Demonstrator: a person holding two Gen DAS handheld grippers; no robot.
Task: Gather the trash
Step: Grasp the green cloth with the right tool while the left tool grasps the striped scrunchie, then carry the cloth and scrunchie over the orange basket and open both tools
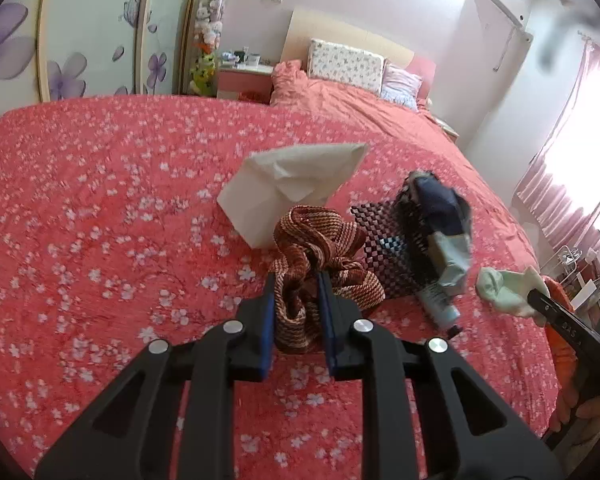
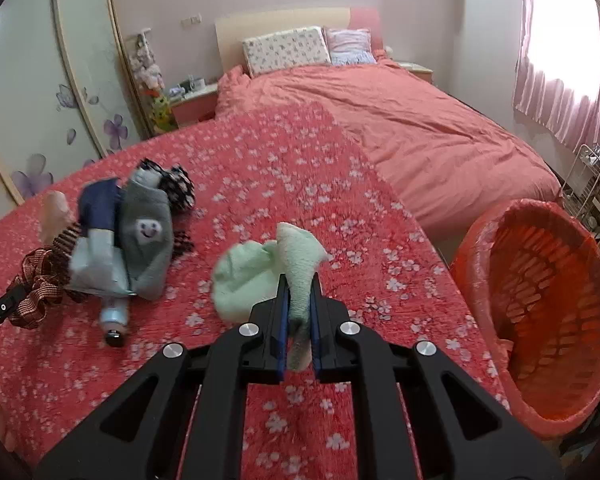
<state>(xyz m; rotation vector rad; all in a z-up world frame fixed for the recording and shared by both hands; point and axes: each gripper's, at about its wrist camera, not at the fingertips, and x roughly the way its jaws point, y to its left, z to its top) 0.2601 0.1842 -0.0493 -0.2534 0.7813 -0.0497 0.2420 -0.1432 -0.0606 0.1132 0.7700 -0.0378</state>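
Note:
My left gripper (image 1: 298,278) is shut on a brown striped cloth (image 1: 320,240) and holds it over the red flowered bedspread (image 1: 100,200). The cloth also shows in the right wrist view (image 2: 34,292). My right gripper (image 2: 300,280) is shut on a pale green cloth (image 2: 260,272), seen at the right in the left wrist view (image 1: 508,288). A red mesh basket (image 2: 540,312) stands beside the bed, to the right of my right gripper. A beige paper bag (image 1: 284,192) lies behind the brown cloth.
A heap of a grey sock with a smiley (image 2: 148,240), a dark blue item (image 2: 98,208), a checkered cloth (image 1: 388,248) and a small bottle (image 2: 114,320) lies on the bed. Pillows (image 2: 284,50) sit at the headboard. A wardrobe (image 1: 80,28) is at the left.

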